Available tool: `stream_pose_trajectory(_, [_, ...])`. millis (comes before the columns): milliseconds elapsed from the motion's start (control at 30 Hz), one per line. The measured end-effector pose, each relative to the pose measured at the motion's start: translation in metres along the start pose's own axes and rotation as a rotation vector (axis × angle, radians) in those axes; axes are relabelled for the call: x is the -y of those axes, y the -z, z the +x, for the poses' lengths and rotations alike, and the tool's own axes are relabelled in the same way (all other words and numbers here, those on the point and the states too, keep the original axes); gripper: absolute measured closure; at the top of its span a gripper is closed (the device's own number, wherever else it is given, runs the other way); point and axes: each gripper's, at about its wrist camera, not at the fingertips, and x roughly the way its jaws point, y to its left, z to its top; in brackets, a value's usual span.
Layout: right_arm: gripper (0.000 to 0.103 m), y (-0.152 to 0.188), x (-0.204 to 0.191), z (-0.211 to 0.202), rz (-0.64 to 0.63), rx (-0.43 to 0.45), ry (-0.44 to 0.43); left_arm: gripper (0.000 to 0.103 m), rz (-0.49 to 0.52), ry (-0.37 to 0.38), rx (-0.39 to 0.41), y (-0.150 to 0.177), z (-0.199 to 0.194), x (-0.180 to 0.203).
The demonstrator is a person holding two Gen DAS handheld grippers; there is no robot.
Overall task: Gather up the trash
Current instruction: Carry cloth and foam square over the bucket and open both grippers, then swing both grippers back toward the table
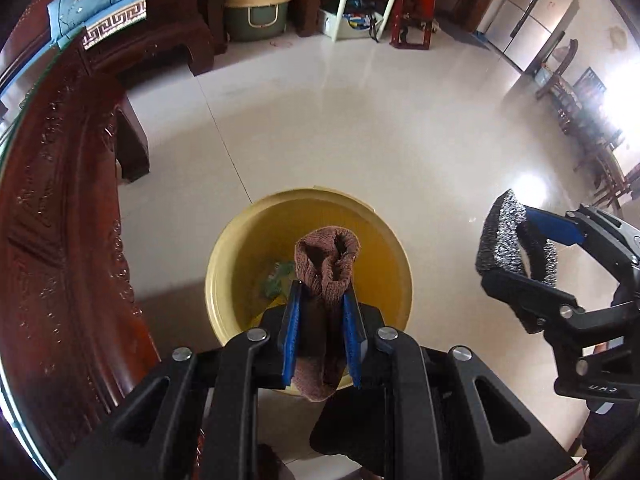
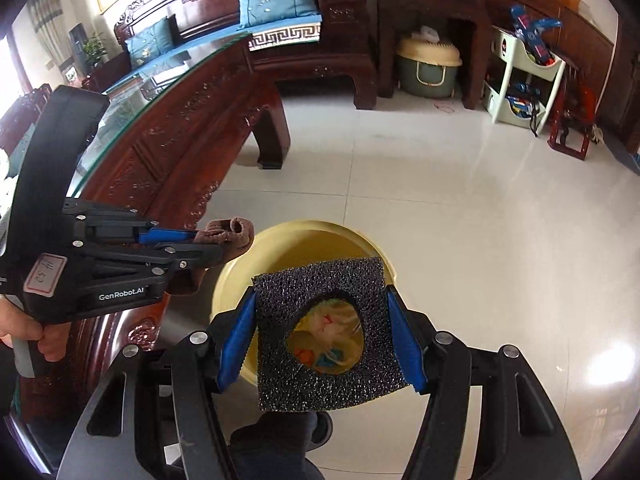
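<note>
A yellow bucket [image 1: 384, 240] stands on the tiled floor with trash inside; it also shows in the right wrist view [image 2: 304, 232]. My left gripper [image 1: 322, 300] is shut on a brown knitted sock [image 1: 326, 264] and holds it above the bucket's opening. In the right wrist view the sock [image 2: 232, 232] hangs at the bucket's left rim. My right gripper [image 2: 322, 320] is shut on a square of black foam [image 2: 320, 280] with a round hole, held over the bucket. In the left wrist view the foam [image 1: 500, 240] is to the right of the bucket.
A dark red carved wooden table with a glass top [image 1: 60, 200] stands close on the left, and shows in the right wrist view [image 2: 168, 128]. A carved sofa with blue cushions [image 2: 280, 8], a green lidded bin [image 2: 428, 68] and a white shelf [image 2: 520, 80] stand at the back.
</note>
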Motion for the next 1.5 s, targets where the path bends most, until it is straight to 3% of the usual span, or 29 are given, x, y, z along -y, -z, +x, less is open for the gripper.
stream_pose_trajectory(100, [0.042, 0.001, 0.004, 0.007, 0.01, -0.009, -0.003, 0.071, 0.016, -0.003, -0.008, -0.002, 0.009, 0.0])
stream_pose_trajectory(167, [0.042, 0.0, 0.004, 0.011, 0.01, -0.016, -0.003, 0.046, 0.015, -0.006, 0.007, -0.002, 0.01, 0.0])
stream_pose_trajectory(267, [0.042, -0.004, 0.005, 0.017, 0.01, -0.02, -0.005, 0.021, 0.014, -0.009, 0.036, -0.002, 0.009, -0.004])
stream_pose_trajectory(833, [0.042, -0.009, -0.005, 0.035, -0.011, -0.052, -0.022, 0.021, -0.048, -0.042, 0.044, -0.004, 0.006, -0.023])
stream_pose_trajectory(1033, [0.032, -0.013, -0.004, 0.043, -0.008, -0.054, -0.054, 0.021, -0.054, -0.068, 0.052, -0.002, 0.004, -0.027])
stream_pose_trajectory(1500, [0.028, -0.015, -0.008, 0.033, 0.007, -0.038, -0.068, 0.021, -0.081, -0.051, 0.064, 0.0, -0.003, -0.03])
